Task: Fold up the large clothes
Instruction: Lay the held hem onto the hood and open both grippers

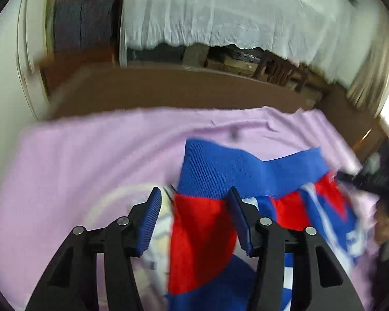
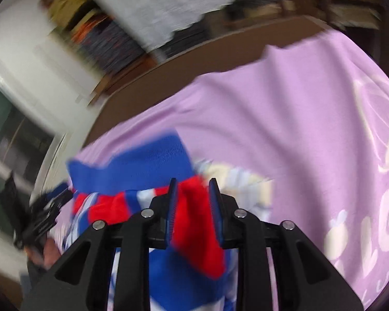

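A red, blue and white knitted garment [image 1: 220, 178] with a blue ribbed hem lies bunched over a lilac cloth [image 1: 90, 155]. My left gripper [image 1: 194, 194] has its jaws wide apart around the red part of the garment, which lies loose between the blue pads [image 1: 153, 217]. In the right wrist view, my right gripper [image 2: 192, 189] has its jaws close together, and they pinch a fold of the garment's red fabric [image 2: 194, 223]. The blue hem [image 2: 147, 160] sits just beyond the fingertips. The other gripper [image 2: 41, 212] shows blurred at the left.
The lilac cloth [image 2: 285, 119] with pale printed lettering [image 2: 363, 228] covers a brown table [image 1: 181, 88]. Behind it hangs a white cloth [image 1: 207, 13] over stored items. Shelves with stacked clothes [image 2: 101, 33] stand at the back. Both views are motion-blurred.
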`<action>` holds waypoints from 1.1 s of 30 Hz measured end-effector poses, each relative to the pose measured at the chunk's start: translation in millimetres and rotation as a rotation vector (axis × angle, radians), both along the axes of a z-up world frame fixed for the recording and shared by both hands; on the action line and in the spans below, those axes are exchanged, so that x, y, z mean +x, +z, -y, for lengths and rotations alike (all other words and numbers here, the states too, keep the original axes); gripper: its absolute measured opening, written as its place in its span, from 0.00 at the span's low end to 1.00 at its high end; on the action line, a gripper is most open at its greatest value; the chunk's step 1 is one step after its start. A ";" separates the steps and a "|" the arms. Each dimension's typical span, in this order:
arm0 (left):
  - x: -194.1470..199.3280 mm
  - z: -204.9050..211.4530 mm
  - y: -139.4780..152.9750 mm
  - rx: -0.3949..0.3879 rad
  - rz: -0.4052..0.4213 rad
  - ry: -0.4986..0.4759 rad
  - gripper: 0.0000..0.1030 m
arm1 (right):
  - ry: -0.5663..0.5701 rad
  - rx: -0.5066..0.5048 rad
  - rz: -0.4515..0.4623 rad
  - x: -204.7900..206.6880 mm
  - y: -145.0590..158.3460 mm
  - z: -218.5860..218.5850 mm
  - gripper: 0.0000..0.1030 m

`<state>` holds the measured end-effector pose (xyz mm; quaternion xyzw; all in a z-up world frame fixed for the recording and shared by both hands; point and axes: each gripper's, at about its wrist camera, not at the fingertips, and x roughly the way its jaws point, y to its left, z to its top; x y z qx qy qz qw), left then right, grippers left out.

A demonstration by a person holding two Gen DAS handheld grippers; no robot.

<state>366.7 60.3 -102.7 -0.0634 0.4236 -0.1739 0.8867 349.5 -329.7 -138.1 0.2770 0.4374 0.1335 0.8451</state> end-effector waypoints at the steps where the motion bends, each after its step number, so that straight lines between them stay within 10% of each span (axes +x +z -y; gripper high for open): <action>1: 1.6 -4.5 -3.9 -0.030 -0.028 -0.006 0.59 | 0.008 0.034 -0.021 -1.7 -8.8 5.8 0.35; 12: 30.4 4.4 -8.3 -0.072 -0.111 -0.015 0.74 | 0.018 0.029 0.033 16.0 -1.8 -6.4 0.57; 16: 31.7 10.9 -12.6 -0.089 -0.095 -0.029 0.54 | 0.060 0.034 0.014 32.2 -9.0 -23.5 0.57; 21: 13.5 14.6 4.0 -0.030 0.012 -0.024 0.28 | 0.092 -0.116 0.076 22.6 -4.7 -42.7 0.14; 28: 6.4 11.5 37.1 0.039 0.136 0.106 0.42 | 0.033 -0.247 0.280 2.7 49.7 -63.5 0.13; 33: 41.0 4.1 -33.5 0.213 -0.056 0.215 0.38 | -0.025 -0.337 0.118 32.6 7.9 -59.0 0.13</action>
